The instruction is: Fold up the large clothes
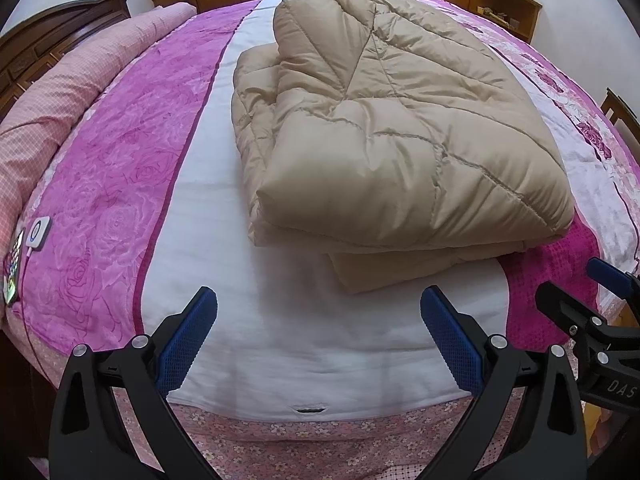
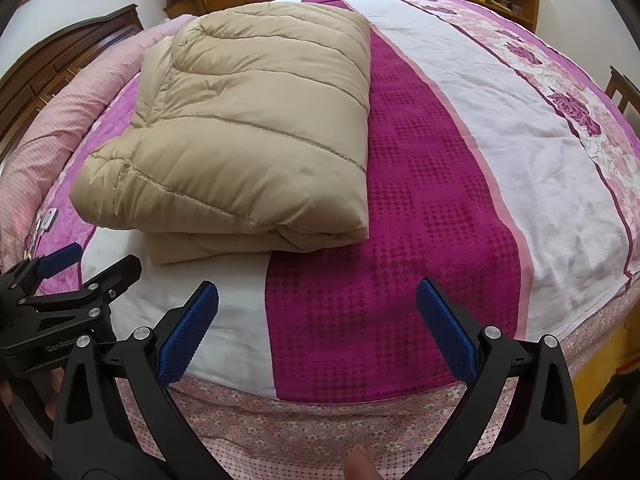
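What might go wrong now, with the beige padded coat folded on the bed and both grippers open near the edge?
1. The beige padded coat is puffy and slick, so its top fold may spring open or slide.
2. A lower layer sticks out toward the bed's near edge; grabbing only it may pull the stack apart.
3. The left gripper and right gripper are close together and may collide.

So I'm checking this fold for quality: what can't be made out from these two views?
- Jacket: its type, sleeves and front are tucked inside the fold in both views.
- Its far edge: hidden behind its own bulk.
- Lower layer: only an edge peeks out in the left view.
- Phone: cut off by the left view's edge, screen too small to read.
- Shelf items: too small.
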Demonstrator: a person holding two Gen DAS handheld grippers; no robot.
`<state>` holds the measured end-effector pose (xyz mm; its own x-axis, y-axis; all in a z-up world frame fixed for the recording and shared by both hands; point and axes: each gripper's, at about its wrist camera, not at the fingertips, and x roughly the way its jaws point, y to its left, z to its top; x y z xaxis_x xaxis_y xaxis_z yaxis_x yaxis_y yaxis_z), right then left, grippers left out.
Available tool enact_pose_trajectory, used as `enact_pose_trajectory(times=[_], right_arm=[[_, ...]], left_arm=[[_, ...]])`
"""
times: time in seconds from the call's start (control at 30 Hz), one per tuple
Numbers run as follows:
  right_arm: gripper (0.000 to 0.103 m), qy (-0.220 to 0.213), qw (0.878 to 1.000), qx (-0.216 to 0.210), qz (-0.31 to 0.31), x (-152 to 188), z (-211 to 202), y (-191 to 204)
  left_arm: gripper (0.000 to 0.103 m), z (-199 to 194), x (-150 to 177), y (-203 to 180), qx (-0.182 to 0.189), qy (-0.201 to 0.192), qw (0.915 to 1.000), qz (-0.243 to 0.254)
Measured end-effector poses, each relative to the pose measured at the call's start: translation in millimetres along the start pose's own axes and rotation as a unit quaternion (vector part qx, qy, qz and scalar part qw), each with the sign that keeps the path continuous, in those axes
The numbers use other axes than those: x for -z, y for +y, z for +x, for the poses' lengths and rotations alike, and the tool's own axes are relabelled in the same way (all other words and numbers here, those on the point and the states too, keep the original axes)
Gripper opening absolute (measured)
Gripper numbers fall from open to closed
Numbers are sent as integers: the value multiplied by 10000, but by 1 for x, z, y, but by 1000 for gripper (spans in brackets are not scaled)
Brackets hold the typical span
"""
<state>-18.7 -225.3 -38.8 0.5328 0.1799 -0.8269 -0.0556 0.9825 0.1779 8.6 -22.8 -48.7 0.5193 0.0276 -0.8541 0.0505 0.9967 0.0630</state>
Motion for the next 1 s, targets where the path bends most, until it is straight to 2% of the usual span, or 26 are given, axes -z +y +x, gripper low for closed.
enact_pose_trajectory(times=[0.6, 1.0], right_arm=[[98, 33, 10000, 12, 29, -3, -1, -2], [98, 86, 9999, -47, 27, -5, 5, -1]], left_arm=[[97, -2, -2, -3, -40, 16, 10000, 38], [97, 2, 1, -1, 79, 150, 9999, -26]])
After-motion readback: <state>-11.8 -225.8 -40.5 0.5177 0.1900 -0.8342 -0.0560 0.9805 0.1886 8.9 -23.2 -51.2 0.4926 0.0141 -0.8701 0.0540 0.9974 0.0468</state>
